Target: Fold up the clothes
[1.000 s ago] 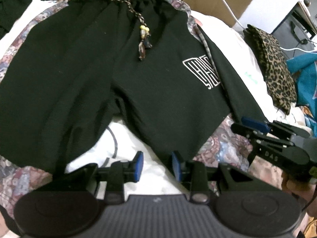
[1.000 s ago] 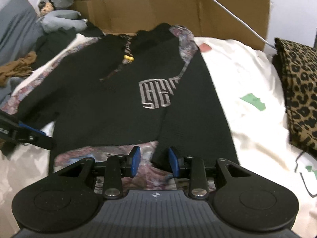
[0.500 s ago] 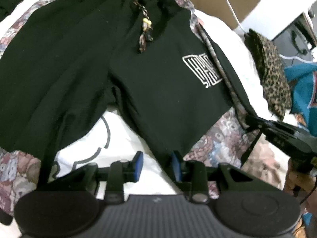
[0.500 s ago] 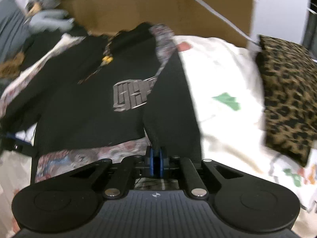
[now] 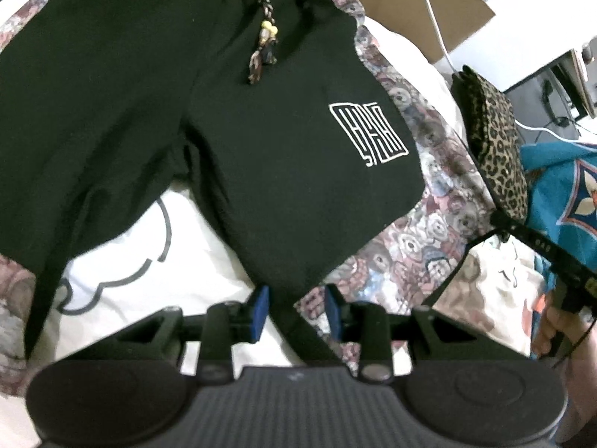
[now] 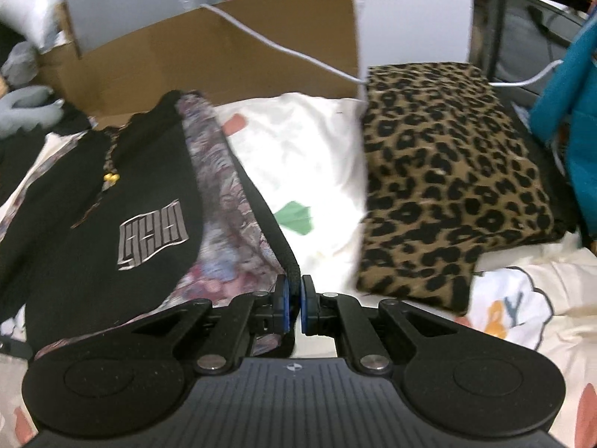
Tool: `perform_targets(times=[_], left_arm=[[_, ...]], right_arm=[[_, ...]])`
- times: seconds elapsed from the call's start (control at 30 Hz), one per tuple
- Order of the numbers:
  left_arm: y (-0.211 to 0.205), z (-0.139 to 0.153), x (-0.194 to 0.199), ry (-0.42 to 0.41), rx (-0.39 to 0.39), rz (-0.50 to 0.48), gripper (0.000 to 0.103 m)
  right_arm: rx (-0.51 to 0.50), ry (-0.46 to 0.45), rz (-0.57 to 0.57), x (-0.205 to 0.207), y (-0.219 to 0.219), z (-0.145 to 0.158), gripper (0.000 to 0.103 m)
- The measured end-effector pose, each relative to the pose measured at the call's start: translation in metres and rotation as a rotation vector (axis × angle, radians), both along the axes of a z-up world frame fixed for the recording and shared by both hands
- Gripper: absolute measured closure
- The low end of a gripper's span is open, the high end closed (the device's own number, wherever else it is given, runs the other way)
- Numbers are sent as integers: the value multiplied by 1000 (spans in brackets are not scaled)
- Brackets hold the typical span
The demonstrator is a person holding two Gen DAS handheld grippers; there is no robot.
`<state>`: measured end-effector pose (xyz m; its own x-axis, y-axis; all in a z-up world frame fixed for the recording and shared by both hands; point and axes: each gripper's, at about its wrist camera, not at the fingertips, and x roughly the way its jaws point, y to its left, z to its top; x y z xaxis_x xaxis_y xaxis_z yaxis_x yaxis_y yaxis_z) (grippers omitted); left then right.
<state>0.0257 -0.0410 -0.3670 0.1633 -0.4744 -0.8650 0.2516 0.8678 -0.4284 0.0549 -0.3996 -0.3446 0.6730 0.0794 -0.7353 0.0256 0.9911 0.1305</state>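
Bedding with a white cartoon-print sheet [image 5: 123, 261] forms the work surface, backed by a flattened cardboard box [image 6: 224, 63]. On it lie the black shorts [image 5: 261, 156], spread flat with waistband away from me and a floral side panel [image 5: 421, 171] along the outer leg.

Gripper status:
- My right gripper [image 6: 293, 306] is pressed together on the black hem edge at the shorts' outer corner — the fabric runs up from between the blue pads.
- My left gripper [image 5: 294, 311] is spread, with the inner hem corner of the same leg lying between its fingers but not pinched.

Risks, as I judge them:
- The right pinch holds only a narrow strip of hem; a sideways pull could slip it free.
- If I lift with the right alone, the leg will likely drag and bunch, because the left has not closed.
- The drawstring [image 5: 263, 41] lies loose on the front and may get trapped in a fold.

View differences: only the left wrist view shows both legs and the crotch gap. Only the right wrist view shows the pinch itself, plus the whole leopard-print item [image 6: 447, 171] just beside the shorts — a collision hazard for a wide swing.
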Motion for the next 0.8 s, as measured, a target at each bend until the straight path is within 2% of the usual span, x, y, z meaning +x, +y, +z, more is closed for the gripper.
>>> perform_targets(times=[0.17, 0.3, 0.4, 0.47, 0.6, 0.63, 0.7, 0.73, 0.8], left_arm=[[-1, -9, 1, 39, -5, -11, 68], [0, -12, 4, 63, -15, -4, 66], [-1, -13, 6, 73, -27, 2, 64], [0, -16, 4, 82, -36, 8, 62], [2, -20, 0, 105, -58, 20, 62], [2, -21, 0, 109, -63, 21, 62], [2, -23, -1, 119, -73, 25, 62], [3, -24, -2, 124, -78, 26, 62], [5, -26, -1, 133, -87, 30, 62]], right_arm=[[19, 27, -55, 8, -23, -10, 99], [89, 78, -86, 11, -31, -24, 96], [167, 84, -112, 9, -37, -30, 88], [198, 92, -128, 9, -39, -34, 78], [252, 101, -146, 10, -43, -45, 77], [267, 103, -149, 10, -44, -46, 77], [294, 108, -140, 12, -45, -46, 97], [294, 105, -132, 12, -45, -44, 101], [280, 90, -130, 11, -45, -38, 101]])
